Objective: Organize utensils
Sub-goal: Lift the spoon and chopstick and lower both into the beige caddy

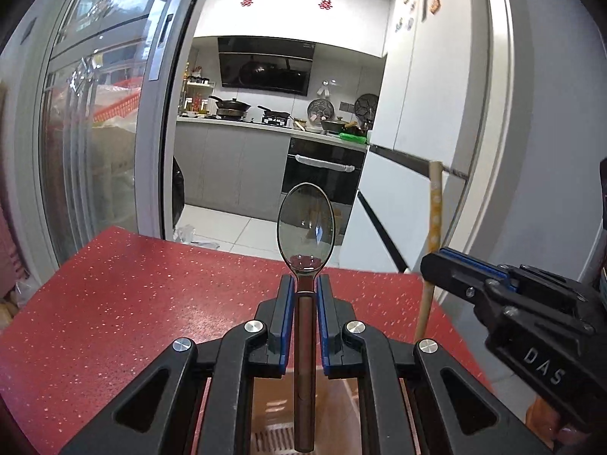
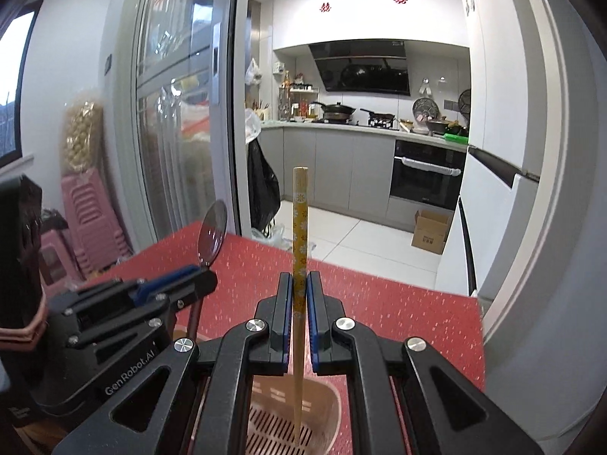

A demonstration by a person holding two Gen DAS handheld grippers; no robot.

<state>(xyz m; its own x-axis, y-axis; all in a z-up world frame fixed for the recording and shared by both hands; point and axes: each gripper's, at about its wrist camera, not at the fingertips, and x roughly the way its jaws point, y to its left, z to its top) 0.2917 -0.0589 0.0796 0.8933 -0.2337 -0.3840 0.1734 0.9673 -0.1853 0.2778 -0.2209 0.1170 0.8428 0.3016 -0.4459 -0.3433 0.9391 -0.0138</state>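
Observation:
My left gripper (image 1: 305, 284) is shut on a spoon (image 1: 305, 223) with a steel bowl and brown handle, held upright, bowl up; its handle hangs down over a tan slotted utensil holder (image 1: 277, 432). My right gripper (image 2: 299, 284) is shut on a yellow patterned wooden chopstick (image 2: 300, 220), held upright, its lower end down inside the utensil holder (image 2: 330, 409). The right gripper (image 1: 428, 265) also shows at the right of the left wrist view with the chopstick (image 1: 434, 204). The left gripper (image 2: 205, 276) and spoon (image 2: 212, 235) show at the left of the right wrist view.
A red speckled table (image 1: 132, 303) lies under both grippers. A glass sliding door (image 1: 95, 132) stands to the left, a white fridge (image 1: 417, 94) to the right. The kitchen counter with pans (image 1: 265, 121) is far behind. Pink stools (image 2: 91, 220) stand at the left.

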